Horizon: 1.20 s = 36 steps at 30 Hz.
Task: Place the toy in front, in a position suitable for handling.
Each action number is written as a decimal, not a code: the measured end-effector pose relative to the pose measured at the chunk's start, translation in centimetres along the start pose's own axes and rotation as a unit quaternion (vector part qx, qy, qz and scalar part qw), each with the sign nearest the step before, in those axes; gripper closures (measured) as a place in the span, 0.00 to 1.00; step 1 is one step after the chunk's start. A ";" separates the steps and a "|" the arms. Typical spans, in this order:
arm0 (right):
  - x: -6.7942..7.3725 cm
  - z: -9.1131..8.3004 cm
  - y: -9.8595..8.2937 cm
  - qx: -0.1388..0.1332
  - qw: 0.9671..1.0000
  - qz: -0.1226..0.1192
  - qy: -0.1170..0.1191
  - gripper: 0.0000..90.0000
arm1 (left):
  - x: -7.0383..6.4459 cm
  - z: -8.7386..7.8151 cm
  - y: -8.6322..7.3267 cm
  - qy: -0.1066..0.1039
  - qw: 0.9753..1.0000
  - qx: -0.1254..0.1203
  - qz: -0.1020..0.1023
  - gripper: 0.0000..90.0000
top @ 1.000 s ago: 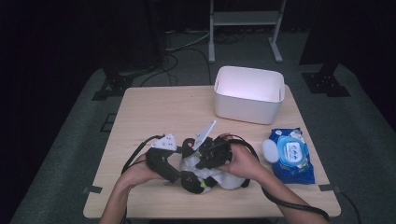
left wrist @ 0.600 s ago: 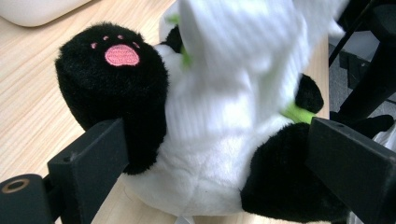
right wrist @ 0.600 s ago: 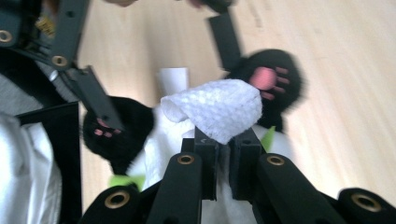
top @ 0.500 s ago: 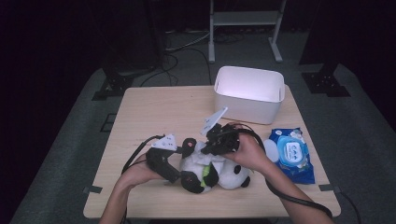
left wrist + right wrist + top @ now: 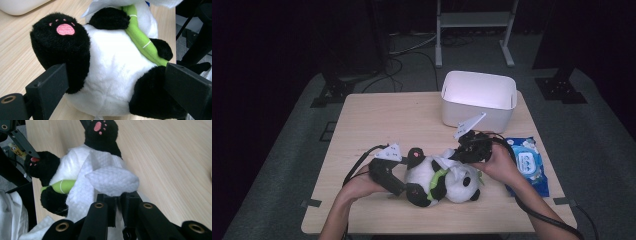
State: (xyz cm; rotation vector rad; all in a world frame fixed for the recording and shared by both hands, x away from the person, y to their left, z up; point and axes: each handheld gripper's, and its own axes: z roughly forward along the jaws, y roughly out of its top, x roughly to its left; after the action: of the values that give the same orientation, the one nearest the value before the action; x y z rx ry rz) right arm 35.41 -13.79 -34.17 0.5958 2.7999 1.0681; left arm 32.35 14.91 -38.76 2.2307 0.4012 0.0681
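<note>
A black and white panda plush [image 5: 432,176] with a green band lies on its back near the table's front edge. My left gripper [image 5: 406,179] holds it by the lower body. In the left gripper view the jaws press on the two black legs of the panda [image 5: 112,62], one on each side of the left gripper [image 5: 115,86]. My right gripper [image 5: 463,152] hovers just above the panda's head end, shut on a white wipe [image 5: 112,180]. The wipe drapes over the panda's chest [image 5: 72,170], and its pinched end sits in the right gripper [image 5: 118,200].
A white rectangular bin [image 5: 479,95] stands at the back right of the wooden table [image 5: 382,125]. A blue pack of wet wipes [image 5: 527,162] lies at the right edge, next to my right hand. Cables trail from both grippers toward the front.
My right gripper has moved right and slightly away along the panda, drawing the wipe with it, and the panda's head has come into view. The left gripper has kept its hold.
</note>
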 end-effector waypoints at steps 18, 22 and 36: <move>-2.9 -1.9 -5.5 -0.012 0.997 0.075 -0.029 0.94 | 0.0 0.0 0.1 0.001 1.000 0.002 0.000 0.06; -3.1 -1.4 -6.2 -0.004 0.996 0.082 -0.031 0.94 | 0.0 0.0 0.1 0.000 1.000 0.002 0.000 0.06; -3.3 -1.3 -5.8 -0.028 0.996 0.089 -0.018 0.96 | -0.1 0.0 0.1 0.001 1.000 0.002 0.002 0.06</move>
State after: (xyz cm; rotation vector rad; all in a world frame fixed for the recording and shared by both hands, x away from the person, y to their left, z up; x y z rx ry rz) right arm 36.30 -19.82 -37.16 0.8619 2.7181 1.1477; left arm 32.32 14.86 -38.70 2.2360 0.3972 0.0710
